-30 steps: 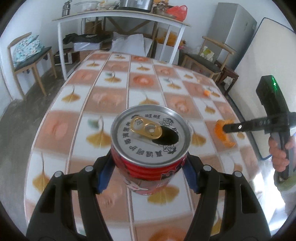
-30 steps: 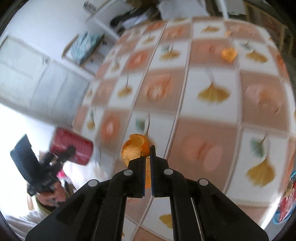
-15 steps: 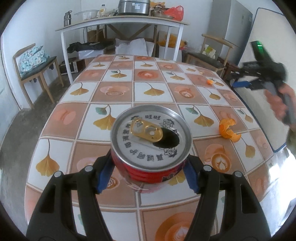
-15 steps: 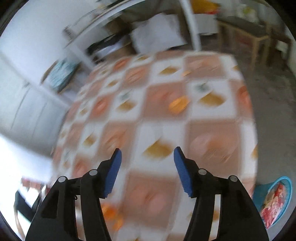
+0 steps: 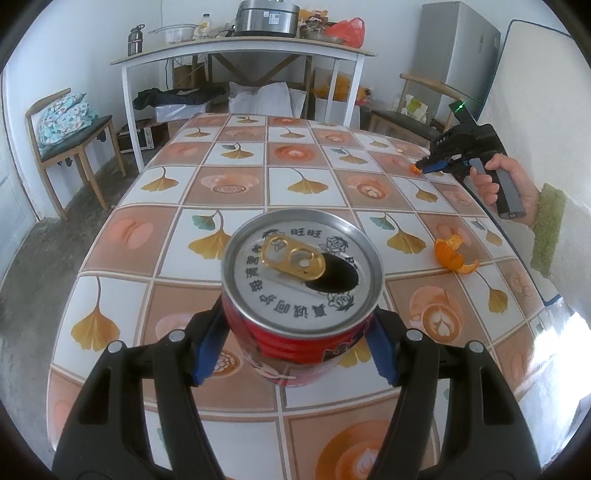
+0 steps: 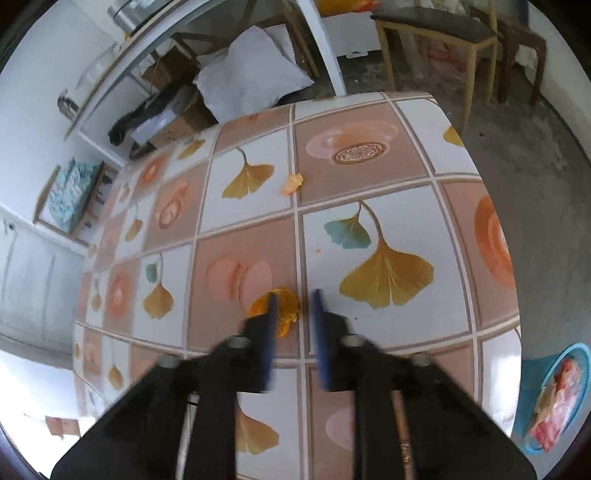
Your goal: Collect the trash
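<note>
My left gripper (image 5: 297,332) is shut on an opened red drink can (image 5: 301,273), held upright above the tiled table (image 5: 236,184). My right gripper (image 6: 293,306) points down at the table near its far right edge. Its jaws are closing, with a narrow gap still showing. A small orange peel (image 6: 286,312) lies at the left pad, partly in that gap. In the left wrist view the right gripper (image 5: 424,168) touches that peel (image 5: 416,169) with its tip, and a hand holds it. A curled orange peel (image 5: 448,254) lies loose near the right edge.
Another small peel scrap (image 6: 291,183) lies farther along the table. A blue basin (image 6: 554,398) holding wrappers sits on the floor at the right. Wooden chairs (image 6: 436,26) and a white side table (image 5: 240,48) stand beyond the table's far end.
My right gripper left the curled peel, swung open toward the table's far end, and now narrows around a smaller peel. The left gripper keeps the can, barely moved.
</note>
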### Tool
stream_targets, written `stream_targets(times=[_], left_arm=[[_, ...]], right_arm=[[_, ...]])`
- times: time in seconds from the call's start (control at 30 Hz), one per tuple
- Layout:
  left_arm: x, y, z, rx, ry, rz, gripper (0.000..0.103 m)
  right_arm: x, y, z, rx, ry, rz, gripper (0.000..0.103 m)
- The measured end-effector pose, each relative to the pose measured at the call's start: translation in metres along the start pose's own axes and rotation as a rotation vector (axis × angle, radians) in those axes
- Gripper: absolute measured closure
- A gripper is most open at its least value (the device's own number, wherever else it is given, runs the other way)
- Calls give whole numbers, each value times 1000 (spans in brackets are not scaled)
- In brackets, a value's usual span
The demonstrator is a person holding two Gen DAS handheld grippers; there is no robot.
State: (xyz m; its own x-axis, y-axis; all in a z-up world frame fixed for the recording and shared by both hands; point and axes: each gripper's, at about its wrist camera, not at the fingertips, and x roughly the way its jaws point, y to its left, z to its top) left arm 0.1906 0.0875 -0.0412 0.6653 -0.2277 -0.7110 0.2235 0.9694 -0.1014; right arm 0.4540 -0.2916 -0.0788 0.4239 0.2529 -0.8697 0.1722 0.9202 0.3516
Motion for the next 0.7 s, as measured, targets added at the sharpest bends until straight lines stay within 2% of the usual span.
stream_targets(times=[0.13,0.27,0.33,0.5,0.57,0.6,0.63,0.7], left_arm=[[0,1,0,-2,0,-2,39],[-1,1,1,-7,-7,-5,37],[-2,1,1,-3,-15,-2,36],[-3,-2,4,-3,-16,5,34],[-2,-3,4,0,-15,10,34],[-2,-4,5,0,-15,13,34],[-2,-5,5,1,-15,16,34],[-2,-5,5,1,-15,17,34]], right_arm=[[-10,-2,-7,-12,-22,-20,100],[-39,-2,-20,-18,-57,33,100],[-63,5,-34,-58,-77,58,100],[-93,16,-49,-149,-95,51,100],[-91,19,-44,-153,-93,40,96],[-85,20,-38,-154,-88,36,86],[-80,21,-34,-154,-86,21,69],[-66,21,-25,-160,-83,-23,62]])
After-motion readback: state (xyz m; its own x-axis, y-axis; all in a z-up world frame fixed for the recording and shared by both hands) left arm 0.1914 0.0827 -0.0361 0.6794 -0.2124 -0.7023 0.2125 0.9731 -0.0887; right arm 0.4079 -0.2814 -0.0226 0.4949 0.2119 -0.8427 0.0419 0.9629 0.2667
